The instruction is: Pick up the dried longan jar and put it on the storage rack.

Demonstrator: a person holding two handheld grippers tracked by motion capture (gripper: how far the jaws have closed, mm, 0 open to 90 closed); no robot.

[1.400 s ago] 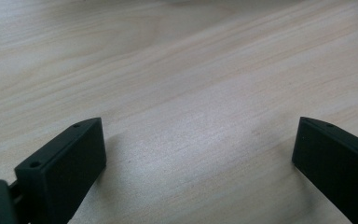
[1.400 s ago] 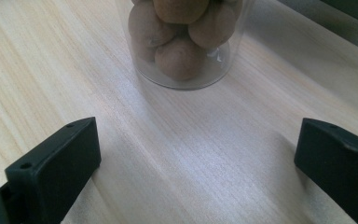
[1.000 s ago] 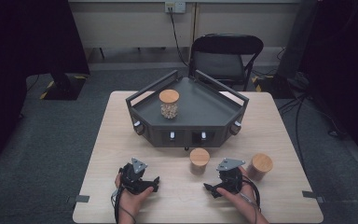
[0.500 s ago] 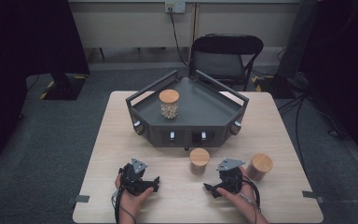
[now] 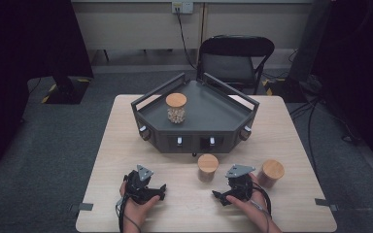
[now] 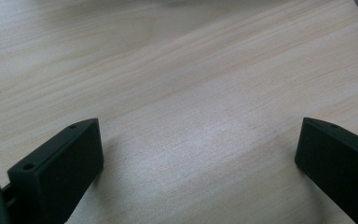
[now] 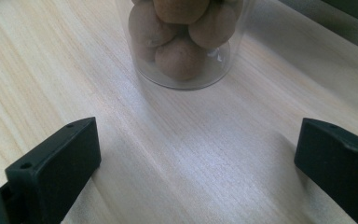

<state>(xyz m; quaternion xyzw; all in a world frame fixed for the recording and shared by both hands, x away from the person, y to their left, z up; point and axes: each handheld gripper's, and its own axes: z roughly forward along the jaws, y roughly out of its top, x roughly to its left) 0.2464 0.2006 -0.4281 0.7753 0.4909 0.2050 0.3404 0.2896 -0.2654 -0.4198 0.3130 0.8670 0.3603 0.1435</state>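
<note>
Two hand-held grippers, both at the near edge of the desk (image 5: pixel 107 145).

High view: left hand-held gripper (image 5: pixel 161 188) and right hand-held gripper (image 5: pixel 217 195) resting low, pointed toward each other. Middle jar (image 5: pixel 207 167) upright, far and slightly left of the right one, near but apart; closer to the right hand than the left. Second jar (image 5: pixel 270 173) just right of the right hand. Third jar (image 5: pixel 176 107) standing in the dark tray (image 5: pixel 223 109) farther back.

Left gripper view: jaws spread wide, nothing between them but bare wood.

Right gripper view: jaws spread wide, empty; middle jar (image 7: pixel 184 44) dead ahead, clear glass, round brown balls inside, long axis vertical. Judged: short straight advance to bracket it.
</note>
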